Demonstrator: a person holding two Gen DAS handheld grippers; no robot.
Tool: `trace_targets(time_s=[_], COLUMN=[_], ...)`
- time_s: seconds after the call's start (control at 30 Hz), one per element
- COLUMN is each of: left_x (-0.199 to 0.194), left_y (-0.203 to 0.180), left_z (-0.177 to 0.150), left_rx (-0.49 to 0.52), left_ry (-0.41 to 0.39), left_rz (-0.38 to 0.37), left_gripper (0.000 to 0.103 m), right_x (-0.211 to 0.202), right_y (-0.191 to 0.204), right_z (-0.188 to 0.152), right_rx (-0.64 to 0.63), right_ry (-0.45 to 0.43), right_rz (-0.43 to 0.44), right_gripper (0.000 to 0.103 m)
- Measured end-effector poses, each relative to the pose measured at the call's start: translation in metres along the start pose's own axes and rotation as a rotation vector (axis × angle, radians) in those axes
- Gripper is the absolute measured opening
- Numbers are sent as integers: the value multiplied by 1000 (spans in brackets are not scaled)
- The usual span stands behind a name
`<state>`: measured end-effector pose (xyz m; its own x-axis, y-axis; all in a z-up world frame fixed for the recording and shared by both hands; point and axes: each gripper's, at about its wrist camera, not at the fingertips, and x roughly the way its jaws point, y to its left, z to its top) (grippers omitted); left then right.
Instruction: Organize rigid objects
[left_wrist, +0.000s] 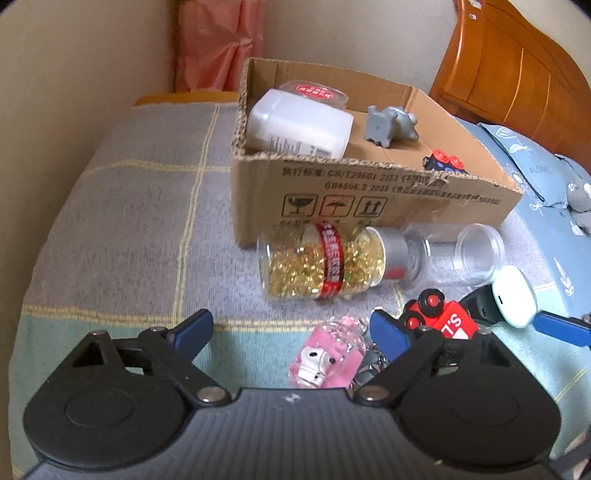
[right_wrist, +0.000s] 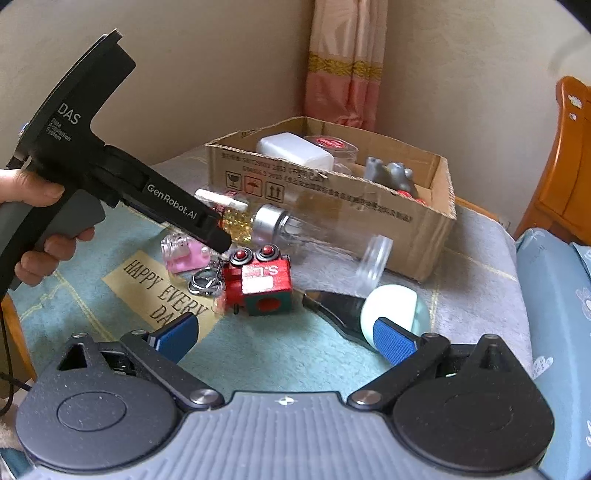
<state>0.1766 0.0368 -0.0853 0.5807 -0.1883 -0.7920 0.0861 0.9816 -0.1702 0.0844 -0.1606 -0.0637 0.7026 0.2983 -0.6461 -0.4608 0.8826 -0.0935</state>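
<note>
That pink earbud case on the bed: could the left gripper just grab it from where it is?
Probably yes. The pink earbud case lies uncovered just ahead of the left gripper, whose jaws stand open; only the keyring crowds one side.

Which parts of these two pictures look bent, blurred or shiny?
Left wrist view: the cardboard box bows from fisheye distortion, and the capsule bottle glints. Right wrist view: the clear jar is smeared and hard to outline; corners are dark in both.

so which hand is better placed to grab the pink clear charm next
Left. The left gripper hangs with open jaws straight over the pink clear plastic charm, nothing gripped. The right gripper sits nearer the round white case.
</note>
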Motion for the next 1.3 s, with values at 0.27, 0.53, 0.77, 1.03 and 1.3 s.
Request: trace_targets(time_s=[0.27, 0.53, 0.77, 1.03, 1.3], left_x=[0, -5, -11, -14, -16], left_y=[0, 0, -6, -12, -7], left_z=[-2, -7, -12, -16, -17], left_rx=[-7, -5, 3, 42, 85], left_ry=[1, -6, -11, -22, -22], left_rz=[-1, 3, -24, -60, -42], left_gripper=[91, 85, 62, 42, 42], right_x=[25, 46, 45, 46, 32], right_y=[17, 26, 26, 23, 17], right_z=[17, 25, 25, 25, 16], right_rx=[-137, -182, -169, -142, -116], right_ry=[1, 20, 17, 18, 35], right_rz=[-13, 0, -3, 9, 14], right_gripper=[77, 57, 56, 55, 55])
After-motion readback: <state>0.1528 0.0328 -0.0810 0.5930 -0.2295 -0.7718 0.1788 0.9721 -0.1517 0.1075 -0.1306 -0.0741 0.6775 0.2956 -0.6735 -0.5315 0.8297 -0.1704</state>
